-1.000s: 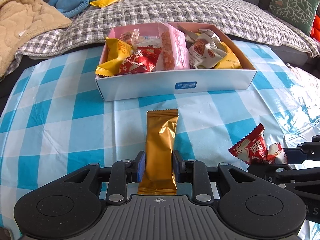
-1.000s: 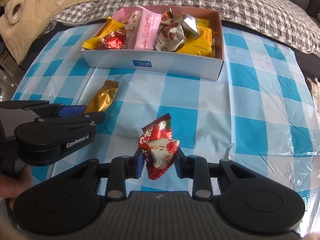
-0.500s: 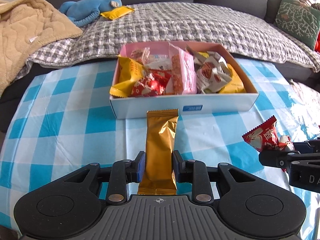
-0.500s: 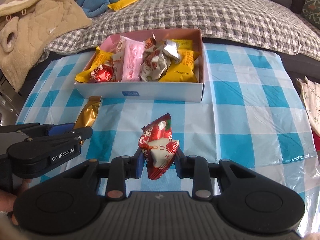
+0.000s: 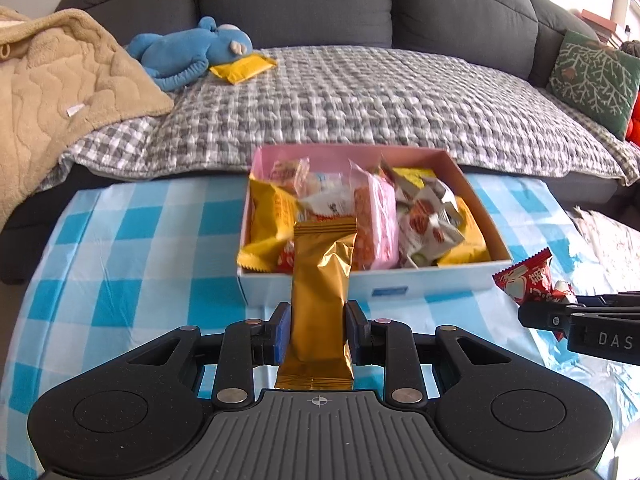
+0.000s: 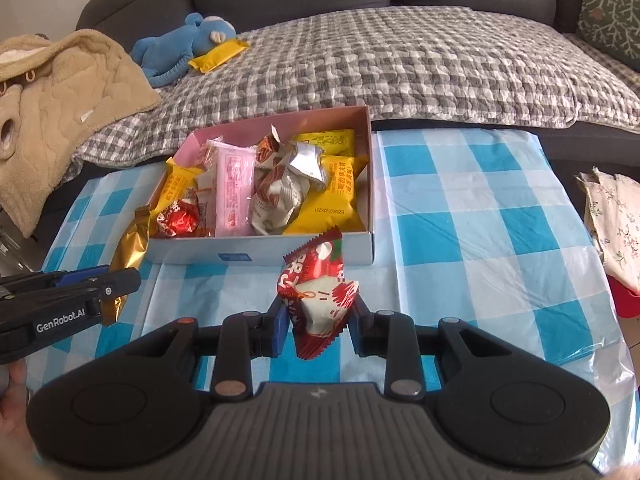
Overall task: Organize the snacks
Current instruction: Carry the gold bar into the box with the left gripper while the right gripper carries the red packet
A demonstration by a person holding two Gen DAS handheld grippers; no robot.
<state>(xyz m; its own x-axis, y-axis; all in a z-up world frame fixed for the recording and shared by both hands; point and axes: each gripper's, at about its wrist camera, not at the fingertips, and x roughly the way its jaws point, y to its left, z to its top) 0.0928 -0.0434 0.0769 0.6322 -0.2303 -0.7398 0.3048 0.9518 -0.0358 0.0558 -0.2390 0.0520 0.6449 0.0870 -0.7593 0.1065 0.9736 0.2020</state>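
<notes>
Left hand-held gripper [image 5: 319, 330] clamps gold bar [image 5: 321, 300]; right hand-held gripper [image 6: 319, 322] clamps red snack [image 6: 318, 298].

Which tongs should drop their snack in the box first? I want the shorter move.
Probably the left tongs: their gold packet already reaches the box front wall. The right tongs hold the red packet just short of it.
</notes>
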